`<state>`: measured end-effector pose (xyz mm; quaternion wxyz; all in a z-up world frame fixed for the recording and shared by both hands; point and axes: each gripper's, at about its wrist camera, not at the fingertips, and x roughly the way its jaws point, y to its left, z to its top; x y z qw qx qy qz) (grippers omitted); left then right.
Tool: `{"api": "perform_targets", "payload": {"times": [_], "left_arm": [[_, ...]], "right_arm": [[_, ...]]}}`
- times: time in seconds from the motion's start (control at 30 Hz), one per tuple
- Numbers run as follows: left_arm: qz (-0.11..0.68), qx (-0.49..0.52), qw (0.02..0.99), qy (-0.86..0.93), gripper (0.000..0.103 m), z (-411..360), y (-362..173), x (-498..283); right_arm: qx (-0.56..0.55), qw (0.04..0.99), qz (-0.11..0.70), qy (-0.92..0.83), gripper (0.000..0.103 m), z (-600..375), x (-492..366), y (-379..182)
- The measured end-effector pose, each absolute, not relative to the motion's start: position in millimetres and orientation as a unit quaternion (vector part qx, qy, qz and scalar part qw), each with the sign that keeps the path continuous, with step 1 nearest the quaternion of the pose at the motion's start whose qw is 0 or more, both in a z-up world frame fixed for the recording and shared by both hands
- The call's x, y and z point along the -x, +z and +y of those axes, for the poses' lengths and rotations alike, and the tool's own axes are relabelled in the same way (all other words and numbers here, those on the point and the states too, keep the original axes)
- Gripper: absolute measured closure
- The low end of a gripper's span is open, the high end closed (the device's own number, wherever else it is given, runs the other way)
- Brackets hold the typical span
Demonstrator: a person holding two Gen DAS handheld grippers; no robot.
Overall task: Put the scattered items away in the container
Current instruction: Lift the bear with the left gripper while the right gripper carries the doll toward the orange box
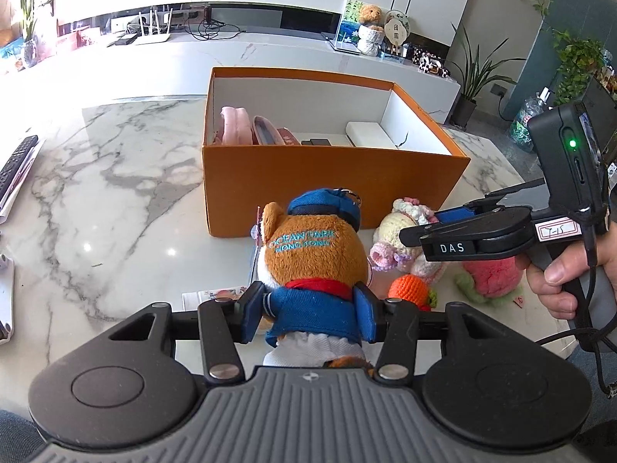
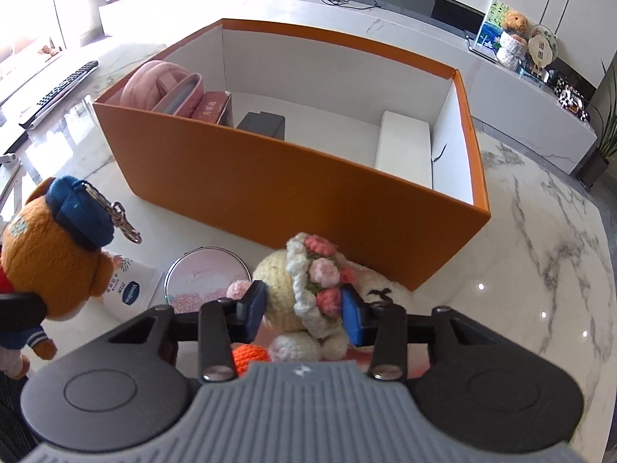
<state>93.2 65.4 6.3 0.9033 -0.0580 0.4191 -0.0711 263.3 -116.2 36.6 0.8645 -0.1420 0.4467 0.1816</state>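
While the left tool (image 1: 308, 314) clasps a brown plush bear in blue jacket (image 1: 314, 266), the right tool (image 2: 304, 314) grips a cream crocheted doll (flower-crowned) (image 2: 304, 289) before the orange cardboard box (image 2: 270, 193) on the marble worktop (image 1: 96, 193).

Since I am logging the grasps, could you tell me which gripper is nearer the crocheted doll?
Right. The right gripper has its pads on the crocheted doll; the left gripper grips the plush bear beside it.
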Motion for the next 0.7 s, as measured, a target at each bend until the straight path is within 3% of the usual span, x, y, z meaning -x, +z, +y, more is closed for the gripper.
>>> {"api": "perform_targets", "payload": {"times": [0.3,0.7], "left_arm": [[0.419,0.063,0.903,-0.072,0.047,67,16,-96],[0.408,0.075,0.905,-0.099,0.047,67,56,-113]], "right_arm": [[0.165,0.855,0.436,0.226,0.064,-123,-252,51],[0.263,0.851,0.349,0.290,0.064,-124,-231,115]]}}
